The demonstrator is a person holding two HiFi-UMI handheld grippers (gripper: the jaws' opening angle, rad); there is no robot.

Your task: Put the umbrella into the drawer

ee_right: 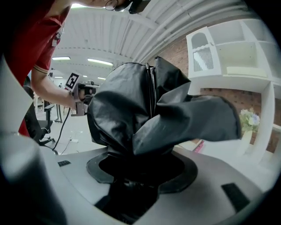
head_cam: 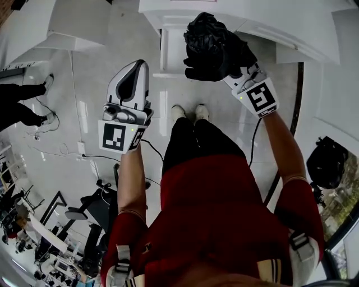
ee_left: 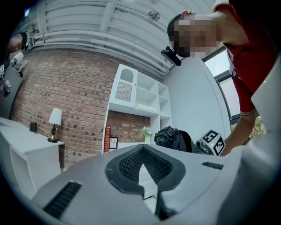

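Observation:
A folded black umbrella (head_cam: 210, 45) bunches in my right gripper (head_cam: 229, 68), which is shut on it near its lower end. In the right gripper view the umbrella's fabric (ee_right: 145, 110) rises out of the jaws of the right gripper (ee_right: 140, 173) and hides the pads. My left gripper (head_cam: 137, 64) is held out to the left of it, shut with nothing in it. The left gripper view has its tips (ee_left: 142, 151) together, and the umbrella (ee_left: 175, 138) beyond them. A white cabinet (head_cam: 247, 17) stands ahead, with a white box-like part (head_cam: 168, 53) projecting from its front.
A white shelf unit (ee_left: 136, 94) stands against a brick wall (ee_left: 70, 92). A lamp (ee_left: 54, 121) sits on a white table (ee_left: 26, 147). A black bag (head_cam: 328, 162) lies at the right. Another person's legs (head_cam: 25, 101), cables and an office chair (head_cam: 95, 207) are on the left.

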